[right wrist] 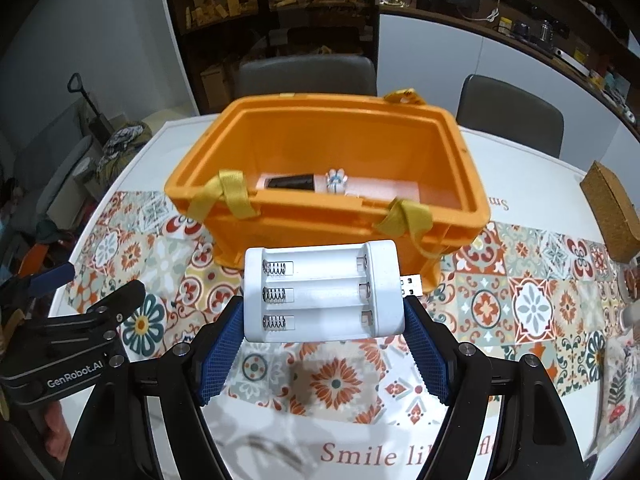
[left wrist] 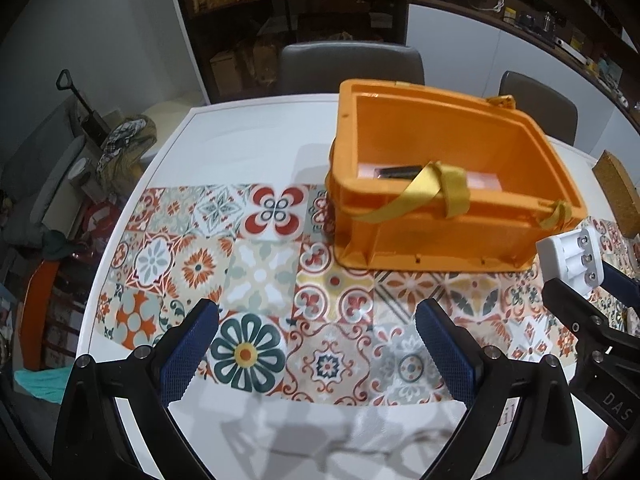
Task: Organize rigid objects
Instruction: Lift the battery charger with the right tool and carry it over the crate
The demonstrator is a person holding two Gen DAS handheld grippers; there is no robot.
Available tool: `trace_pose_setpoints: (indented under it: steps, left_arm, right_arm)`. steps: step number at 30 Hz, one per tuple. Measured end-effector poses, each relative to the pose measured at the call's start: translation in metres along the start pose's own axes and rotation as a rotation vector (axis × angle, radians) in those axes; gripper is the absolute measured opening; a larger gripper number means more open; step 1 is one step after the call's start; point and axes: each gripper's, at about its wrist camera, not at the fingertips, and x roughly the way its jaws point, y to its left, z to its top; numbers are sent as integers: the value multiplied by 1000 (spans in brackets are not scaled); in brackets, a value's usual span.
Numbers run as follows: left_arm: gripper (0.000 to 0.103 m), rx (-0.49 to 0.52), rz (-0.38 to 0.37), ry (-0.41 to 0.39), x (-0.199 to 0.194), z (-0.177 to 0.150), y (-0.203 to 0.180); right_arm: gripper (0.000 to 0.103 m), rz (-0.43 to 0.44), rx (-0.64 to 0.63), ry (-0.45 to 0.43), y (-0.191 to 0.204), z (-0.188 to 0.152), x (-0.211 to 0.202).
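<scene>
The right gripper point(right wrist: 324, 320) clenched the white battery charger point(right wrist: 322, 292) crosswise between its jaws, lifted clear of the counter point(right wrist: 520, 420), orange crate point(right wrist: 320, 216) just ahead; the left gripper point(left wrist: 316, 344) stood released, empty.

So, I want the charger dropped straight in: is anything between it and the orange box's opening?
Nothing solid. The charger, held in the right gripper, sits before the box. Only the yellow straps drape over the near rim; the opening is clear.
</scene>
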Motion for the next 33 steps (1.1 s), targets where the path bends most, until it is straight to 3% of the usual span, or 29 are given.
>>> trace_pose_setpoints:
  steps: [16, 33]
  left_arm:
    - [101, 25, -5, -87, -15, 43, -16]
    - [101, 24, 18, -117, -9, 80, -15]
  right_arm:
    - [77, -35, 42, -65, -15, 36, -6]
    - [77, -64, 21, -100, -17, 78, 3]
